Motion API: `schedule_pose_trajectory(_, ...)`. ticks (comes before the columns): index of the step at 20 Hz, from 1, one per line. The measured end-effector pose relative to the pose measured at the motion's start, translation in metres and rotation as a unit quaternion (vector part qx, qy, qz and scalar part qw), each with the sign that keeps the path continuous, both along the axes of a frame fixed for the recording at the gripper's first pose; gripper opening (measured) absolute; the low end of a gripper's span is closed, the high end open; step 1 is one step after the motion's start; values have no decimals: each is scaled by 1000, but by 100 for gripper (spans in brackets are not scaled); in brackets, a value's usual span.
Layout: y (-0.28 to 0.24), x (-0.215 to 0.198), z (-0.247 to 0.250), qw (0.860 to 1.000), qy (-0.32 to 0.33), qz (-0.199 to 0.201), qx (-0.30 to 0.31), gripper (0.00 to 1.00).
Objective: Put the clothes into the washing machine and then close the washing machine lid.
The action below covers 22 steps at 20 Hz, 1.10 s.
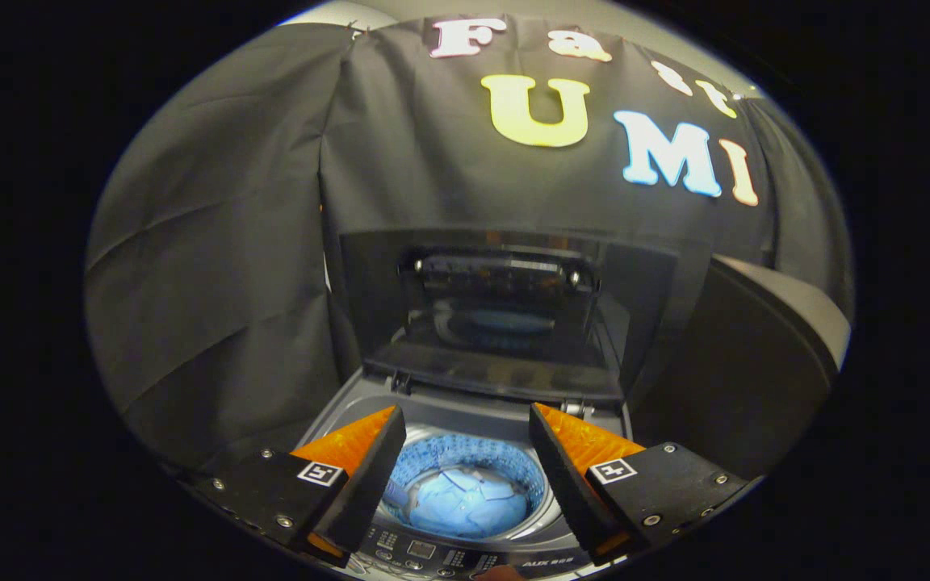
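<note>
Here, in the gripper view, the gripper (465,452) hangs with its fingers spread wide and nothing between them. Just ahead and below, the washing machine (465,557) holds pale blue clothes (465,504) in its drum. Beyond the fingers its lid (497,323) stands raised, apparently folded.

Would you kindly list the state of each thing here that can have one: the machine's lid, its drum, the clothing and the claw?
Washing machine lid: open, folded up and standing behind the opening.
Drum: uncovered, loaded.
Light blue garment: lying inside the drum, crumpled.
Claw: open, fingers apart above the drum, holding nothing.
Control panel: at the machine's near edge; whether lit, cannot tell.
</note>
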<state>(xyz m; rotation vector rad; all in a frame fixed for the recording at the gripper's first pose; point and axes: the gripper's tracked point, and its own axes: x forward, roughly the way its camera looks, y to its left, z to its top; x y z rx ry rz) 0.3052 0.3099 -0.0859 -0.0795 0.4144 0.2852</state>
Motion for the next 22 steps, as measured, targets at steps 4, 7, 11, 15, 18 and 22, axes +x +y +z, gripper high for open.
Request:
schedule_pose_trajectory(4,3,18,42,998,-51,-2,20,95)
schedule_pose_trajectory(7,2,34,66,997,-74,-7,25,95)
schedule_pose_trajectory(11,5,57,84,996,-87,-12,27,95)
schedule_pose_trajectory(15,10,87,101,995,-97,-22,32,95)
schedule_pose_trajectory(18,12,109,115,993,-109,-27,26,95)
schedule_pose_trajectory(22,23,135,115,994,-98,-40,35,95)
